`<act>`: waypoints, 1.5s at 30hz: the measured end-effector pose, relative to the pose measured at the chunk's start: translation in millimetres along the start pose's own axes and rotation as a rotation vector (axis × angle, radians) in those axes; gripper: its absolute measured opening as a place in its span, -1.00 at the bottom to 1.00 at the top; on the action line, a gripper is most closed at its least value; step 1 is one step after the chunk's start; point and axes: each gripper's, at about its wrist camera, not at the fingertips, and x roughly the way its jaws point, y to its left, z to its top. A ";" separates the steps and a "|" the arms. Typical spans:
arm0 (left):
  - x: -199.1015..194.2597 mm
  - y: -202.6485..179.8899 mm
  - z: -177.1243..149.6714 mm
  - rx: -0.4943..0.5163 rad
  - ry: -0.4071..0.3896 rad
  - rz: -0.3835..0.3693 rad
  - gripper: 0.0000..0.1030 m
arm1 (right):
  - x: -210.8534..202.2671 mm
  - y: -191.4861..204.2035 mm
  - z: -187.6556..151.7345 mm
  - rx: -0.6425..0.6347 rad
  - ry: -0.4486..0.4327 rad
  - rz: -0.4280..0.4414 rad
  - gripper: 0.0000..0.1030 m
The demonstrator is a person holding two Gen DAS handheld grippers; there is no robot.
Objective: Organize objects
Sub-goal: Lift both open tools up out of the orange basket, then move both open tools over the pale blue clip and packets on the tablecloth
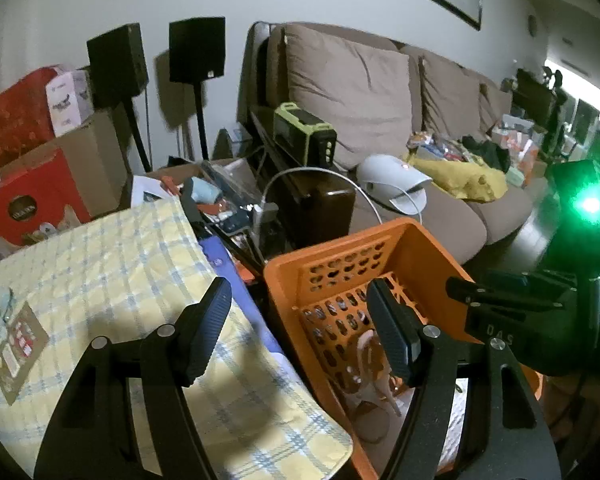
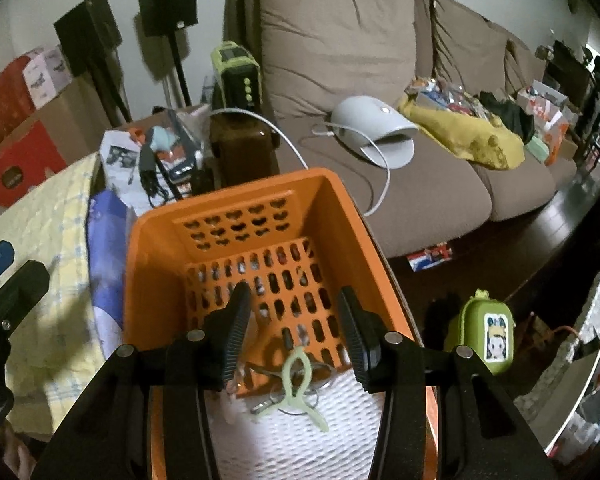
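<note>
An orange perforated basket (image 2: 236, 196) stands beside a yellow checked cloth (image 1: 112, 264); it also shows in the left wrist view (image 1: 400, 236). Inside it, on a white liner, lie a pale green hair claw clip (image 2: 300, 384) and a bunch of keys (image 2: 268, 400). My right gripper (image 2: 294, 336) is open and empty, hovering over the basket just above the clip. My left gripper (image 1: 300, 328) is open and empty, straddling the basket's left wall, above the cloth's edge. A brown clip-like thing (image 1: 374, 356) lies in the basket in the left view.
A green pouch with a cartoon sticker (image 2: 486, 332) sits right of the basket. A brown sofa (image 2: 420, 160) behind holds a white dome device (image 2: 374, 128), yellow cloth and clutter. Speakers on stands (image 1: 196, 50), red boxes (image 1: 32, 200) and a cable-strewn side table (image 2: 168, 152) lie left.
</note>
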 end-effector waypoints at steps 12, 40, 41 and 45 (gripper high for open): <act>-16.8 32.2 13.8 -0.053 -0.039 0.068 0.31 | -11.5 18.5 10.0 0.011 -0.066 0.021 -0.11; -28.4 164.8 -3.7 -0.307 0.033 0.227 0.39 | 13.0 150.2 26.2 -0.190 -0.040 0.187 -0.29; -28.9 173.6 -7.4 -0.326 0.038 0.239 0.39 | 13.8 160.5 25.3 -0.216 -0.036 0.199 -0.29; -32.5 218.2 -25.5 -0.442 0.066 0.289 0.39 | 15.6 191.5 21.0 -0.284 -0.038 0.236 -0.29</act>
